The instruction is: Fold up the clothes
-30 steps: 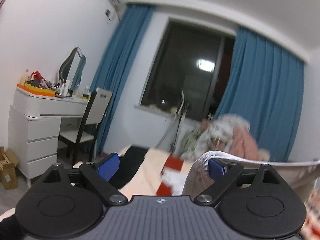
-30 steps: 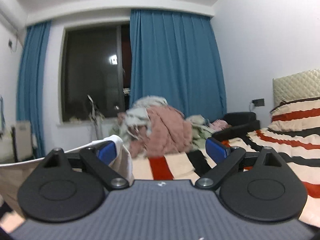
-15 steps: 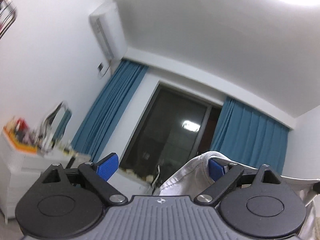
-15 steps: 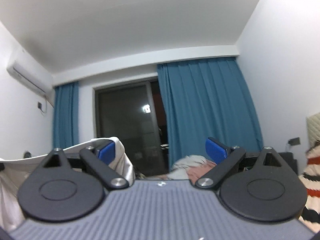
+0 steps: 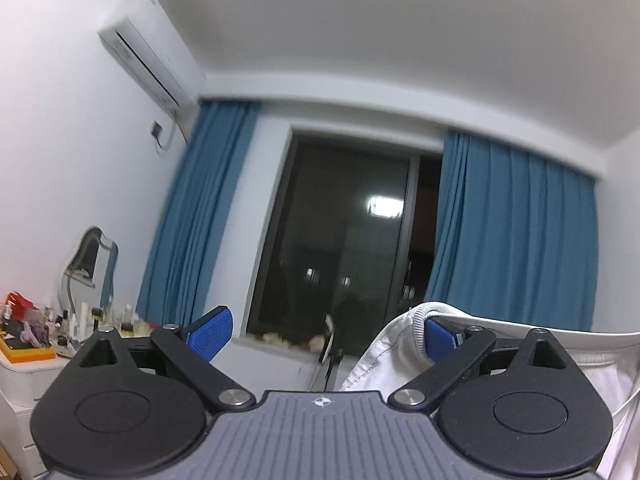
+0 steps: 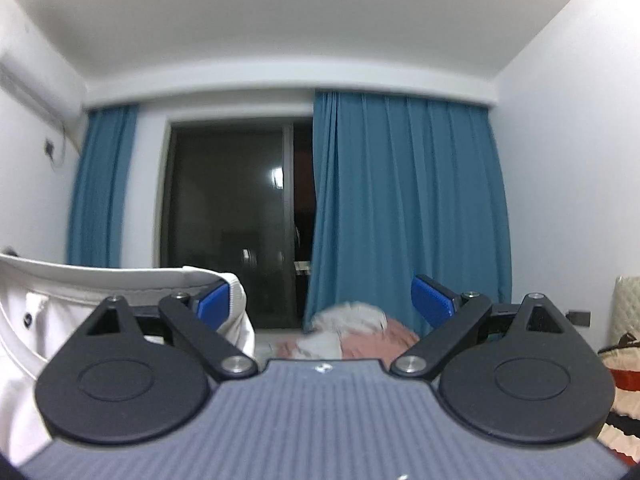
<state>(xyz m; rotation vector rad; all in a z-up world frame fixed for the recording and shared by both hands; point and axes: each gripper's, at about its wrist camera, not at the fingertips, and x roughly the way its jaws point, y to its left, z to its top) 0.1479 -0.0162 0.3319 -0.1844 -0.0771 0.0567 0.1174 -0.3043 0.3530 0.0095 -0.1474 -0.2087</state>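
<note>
White garment [image 5: 394, 350]: hanging in the air, its ribbed hem hooked over one pad of each gripper, stretched between them. Left gripper [image 5: 323, 330] and right gripper [image 6: 326, 300]: both standing wide, nothing pinched between the fingers. Both are tipping back down from half a second ago, clothes pile [image 6: 352, 334] returning to view; likely lowering the garment for laying flat.

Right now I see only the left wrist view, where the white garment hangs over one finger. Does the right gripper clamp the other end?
Observer: No. The white garment only hangs over one finger pad of the right gripper, and the jaws stand wide open.
Operator: What lies ahead of that gripper?
Observer: A pink and white pile of clothes, somewhat blurred.
Operator: Is any detail visible on the garment?
Observer: Yes, a small dark button near the left edge of the view.
</note>
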